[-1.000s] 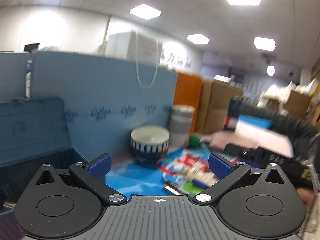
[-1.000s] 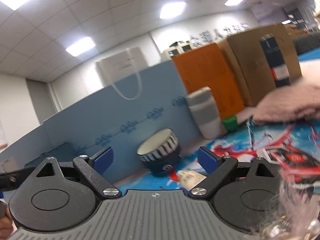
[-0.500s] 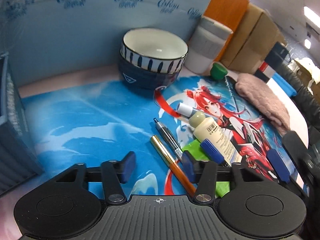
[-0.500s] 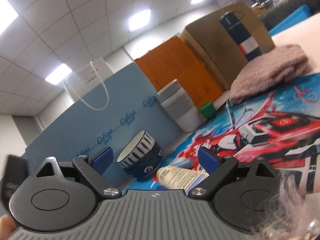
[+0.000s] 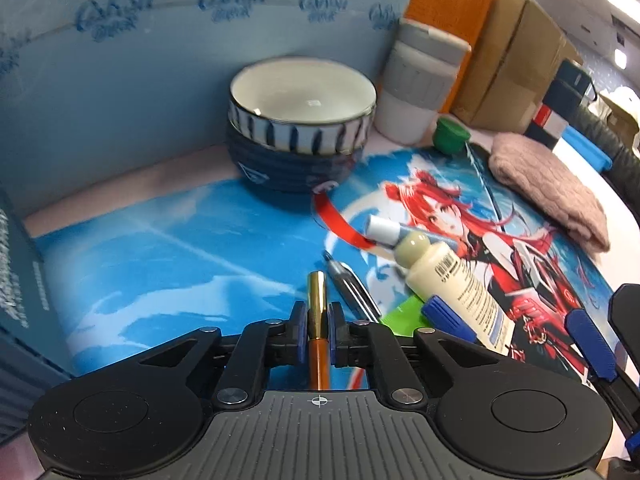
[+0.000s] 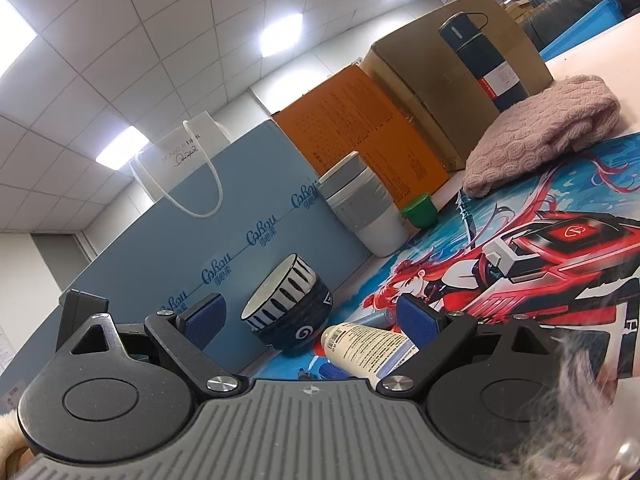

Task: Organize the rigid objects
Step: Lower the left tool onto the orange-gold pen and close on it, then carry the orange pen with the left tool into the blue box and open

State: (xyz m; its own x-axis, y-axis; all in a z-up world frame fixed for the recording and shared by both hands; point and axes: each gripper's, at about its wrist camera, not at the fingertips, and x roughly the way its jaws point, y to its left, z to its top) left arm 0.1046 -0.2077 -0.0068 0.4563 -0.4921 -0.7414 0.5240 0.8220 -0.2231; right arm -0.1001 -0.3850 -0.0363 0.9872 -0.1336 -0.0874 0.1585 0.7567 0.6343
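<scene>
The left hand-held gripper pinches a gold pen mid-barrel; it looks light, stiff and slippery. The right hand-held gripper hangs open.

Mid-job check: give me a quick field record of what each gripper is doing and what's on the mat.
left gripper: shut on gold and orange pen
right gripper: open, holding nothing, low over the mat
cream bottle: lying on mat, right of the pen
silver pen: lying beside the held pen
stacked bowls: upright at the back
</scene>
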